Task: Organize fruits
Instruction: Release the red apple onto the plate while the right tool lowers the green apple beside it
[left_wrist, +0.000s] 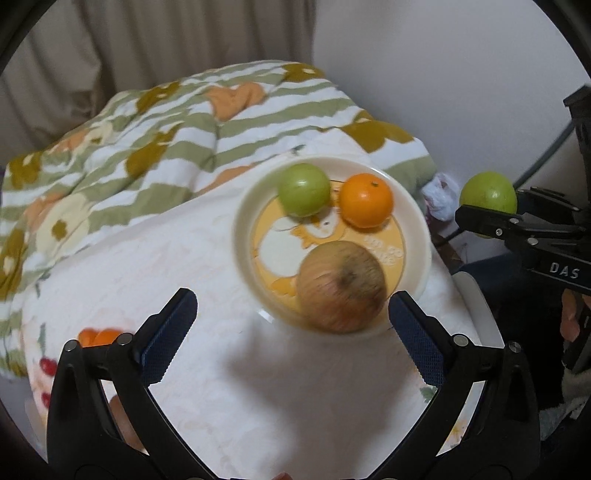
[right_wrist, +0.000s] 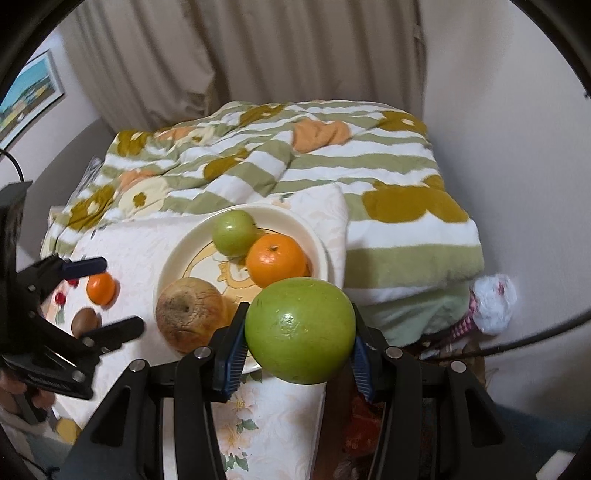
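White embossed cloth (left_wrist: 258, 387) under beige curtains (right_wrist: 258, 55); my right claw (right_wrist: 300, 345) clamps a glossy green apple (right_wrist: 300, 332), my left claw (left_wrist: 291, 325) gapes at the cream plate's (left_wrist: 243, 221) six o'clock.

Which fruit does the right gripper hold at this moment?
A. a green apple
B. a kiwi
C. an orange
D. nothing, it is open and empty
A: the right gripper is closed on a green apple, its blue pads pressing both sides, near the plate rim; the left gripper is open and empty.
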